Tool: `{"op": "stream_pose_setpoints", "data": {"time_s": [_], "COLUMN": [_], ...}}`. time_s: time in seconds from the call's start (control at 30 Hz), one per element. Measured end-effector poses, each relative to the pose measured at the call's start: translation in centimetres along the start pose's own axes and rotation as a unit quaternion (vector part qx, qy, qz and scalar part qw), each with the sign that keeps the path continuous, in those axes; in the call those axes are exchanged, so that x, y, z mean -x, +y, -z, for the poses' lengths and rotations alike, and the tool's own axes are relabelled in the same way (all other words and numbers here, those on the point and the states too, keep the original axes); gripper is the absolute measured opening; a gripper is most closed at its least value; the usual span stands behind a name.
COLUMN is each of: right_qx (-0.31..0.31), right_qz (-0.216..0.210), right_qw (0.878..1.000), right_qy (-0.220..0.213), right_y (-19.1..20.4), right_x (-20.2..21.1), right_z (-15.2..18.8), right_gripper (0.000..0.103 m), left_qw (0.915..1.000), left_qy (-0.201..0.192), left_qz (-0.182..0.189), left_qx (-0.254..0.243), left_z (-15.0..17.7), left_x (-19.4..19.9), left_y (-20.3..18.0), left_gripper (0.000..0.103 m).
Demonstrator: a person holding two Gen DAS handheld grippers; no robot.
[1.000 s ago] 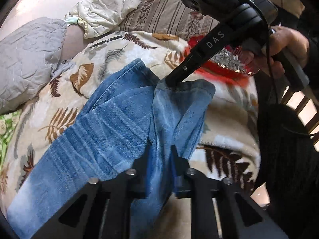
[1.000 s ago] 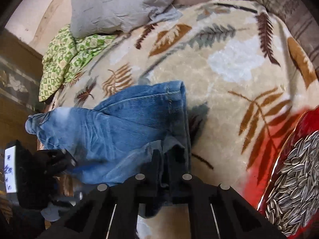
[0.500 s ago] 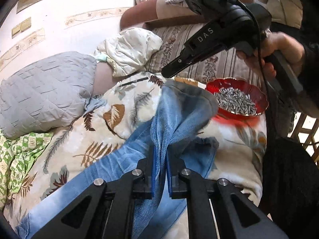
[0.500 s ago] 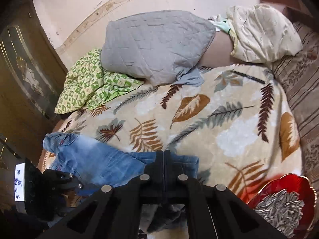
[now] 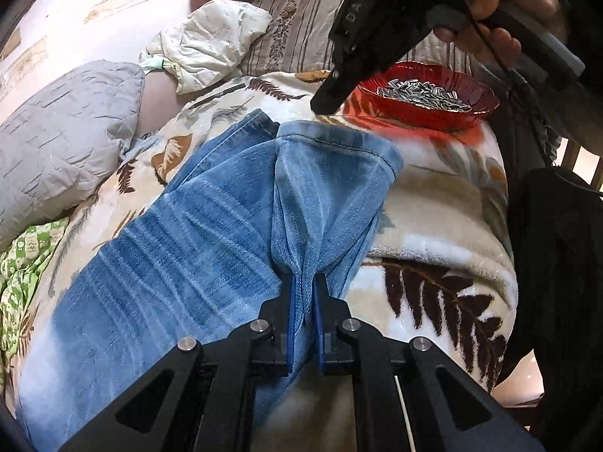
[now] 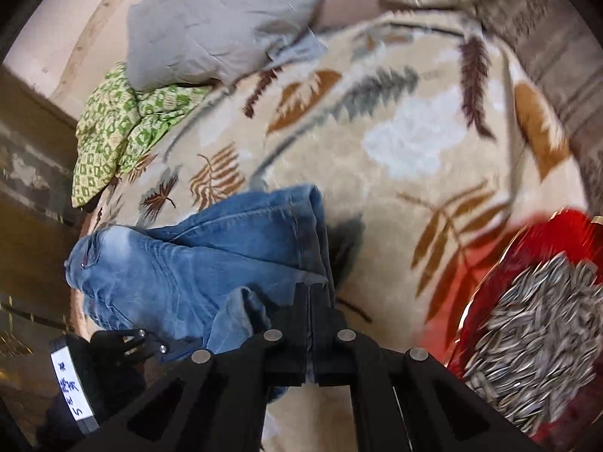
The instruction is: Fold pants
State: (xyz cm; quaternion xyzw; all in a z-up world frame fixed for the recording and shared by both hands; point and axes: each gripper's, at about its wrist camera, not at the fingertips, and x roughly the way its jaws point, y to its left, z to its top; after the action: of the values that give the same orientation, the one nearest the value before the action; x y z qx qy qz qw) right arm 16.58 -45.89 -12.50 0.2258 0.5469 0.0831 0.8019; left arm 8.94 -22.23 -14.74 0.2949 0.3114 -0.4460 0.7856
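Fleece surface: a cream plush blanket printed with brown and grey fern leaves (image 5: 433, 226) covers a bed by a pale wall.
Pants: one pair of faded blue denim jeans (image 5: 169, 263) lies across the blanket, one leg end lifted.
Left gripper (image 5: 302, 293): black, blue-padded, pinched on that leg's denim.
Right gripper (image 6: 311, 301): closed tight on the jeans' hem edge; seen in the left view above the far hem.
Cushions: one grey quilted pillow (image 5: 56, 150), one cream quilted pillow (image 5: 211, 41), far left.
Nearby: one green patterned cloth (image 6: 120, 132); one red glass bowl of sunflower seeds (image 5: 426, 98), far right beside the hem.
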Motion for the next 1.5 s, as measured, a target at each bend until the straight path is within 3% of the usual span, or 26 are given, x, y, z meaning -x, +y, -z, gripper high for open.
{"op": "stream_pose_setpoints", "data": {"time_s": [0.1, 0.17, 0.2, 0.27, 0.3, 0.33, 0.6, 0.67, 0.7, 0.73, 0.87, 1.0, 1.1, 1.2, 1.3, 1.37, 1.5], "right_qx": [-0.01, -0.014, -0.013, -0.013, -0.016, -0.018, -0.023, -0.019, -0.018, -0.016, 0.005, 0.033, 0.066, 0.078, 0.068, 0.05, 0.023], "right_qz": [-0.001, -0.003, -0.002, -0.002, -0.001, -0.001, -0.034, -0.048, -0.054, -0.06, -0.067, -0.061, -0.057, -0.06, -0.034, -0.006, 0.04], "right_qw": [1.0, 1.0, 1.0, 1.0, 1.0, 1.0, 0.999, 0.999, 0.998, 0.998, 0.998, 0.997, 0.992, 0.987, 0.991, 0.996, 0.999], "right_qy": [0.01, 0.024, 0.026, 0.022, 0.014, 0.0, -0.011, -0.012, -0.01, -0.006, -0.005, -0.038, -0.086, -0.123, -0.107, -0.074, -0.021], "right_y": [-0.1, -0.1, 0.0, 0.0, 0.0, 0.0, 0.2, 0.6, 0.9, 1.2, 2.3, 3.4, 4.8, 5.6, 4.9, 3.8, 1.4], "right_x": [-1.1, -1.9, -2.1, -2.3, -2.1, -1.8, -1.9, -2.3, -2.5, -2.8, -2.5, 0.0, 2.9, 4.8, 3.4, 0.9, -3.5], "right_z": [0.3, 0.5, 0.6, 0.8, 0.9, 1.0, 0.5, 0.5, 0.5, 0.6, 0.9, 0.2, -1.2, -2.6, -4.1, -4.7, -4.8], "right_gripper": [0.004, 0.01, 0.02, 0.057, 0.08, 0.082, 0.08, 0.059, 0.026, 0.009, 0.005, 0.003, 0.003, 0.003, 0.003, 0.003, 0.003], "left_qw": [1.0, 1.0, 1.0, 1.0, 1.0, 1.0, 0.9999, 0.9999, 0.9999, 0.9999, 0.9998, 0.9986, 0.9934, 0.9857, 0.9803, 0.9792, 0.983], "left_qy": [-0.002, -0.004, -0.004, -0.004, -0.005, -0.006, -0.007, -0.008, -0.009, -0.009, -0.01, -0.039, -0.076, -0.087, -0.046, -0.012, 0.001], "left_qz": [-0.004, -0.004, -0.004, -0.004, -0.004, -0.004, -0.004, -0.006, -0.007, -0.008, -0.015, -0.037, -0.085, -0.139, -0.169, -0.168, -0.154], "left_qx": [-0.001, 0.002, 0.003, 0.005, 0.004, 0.005, 0.01, 0.011, 0.011, 0.01, 0.005, 0.0, -0.013, -0.039, -0.09, -0.114, -0.099], "left_z": [0.3, 0.3, 0.3, 0.4, 0.4, 0.5, 0.5, 0.5, 0.5, 0.5, 0.4, -0.9, -2.3, -2.8, -2.1, -1.4, -1.0], "left_x": [0.1, 0.0, -0.1, -0.1, -0.1, -0.1, -0.1, -0.1, -0.1, -0.1, 0.2, 2.1, 3.9, 3.6, 0.5, -1.6, -2.5], "left_y": [-0.1, 0.0, 0.0, 0.0, 0.0, 0.0, 0.1, 0.0, 0.0, -0.1, -0.3, -0.7, -1.1, -2.1, -3.7, -4.6, -4.7], "left_gripper": [0.008, 0.009, 0.008, 0.008, 0.009, 0.009, 0.009, 0.009, 0.009, 0.009, 0.008, 0.008, 0.008, 0.008, 0.008, 0.008, 0.008]}}
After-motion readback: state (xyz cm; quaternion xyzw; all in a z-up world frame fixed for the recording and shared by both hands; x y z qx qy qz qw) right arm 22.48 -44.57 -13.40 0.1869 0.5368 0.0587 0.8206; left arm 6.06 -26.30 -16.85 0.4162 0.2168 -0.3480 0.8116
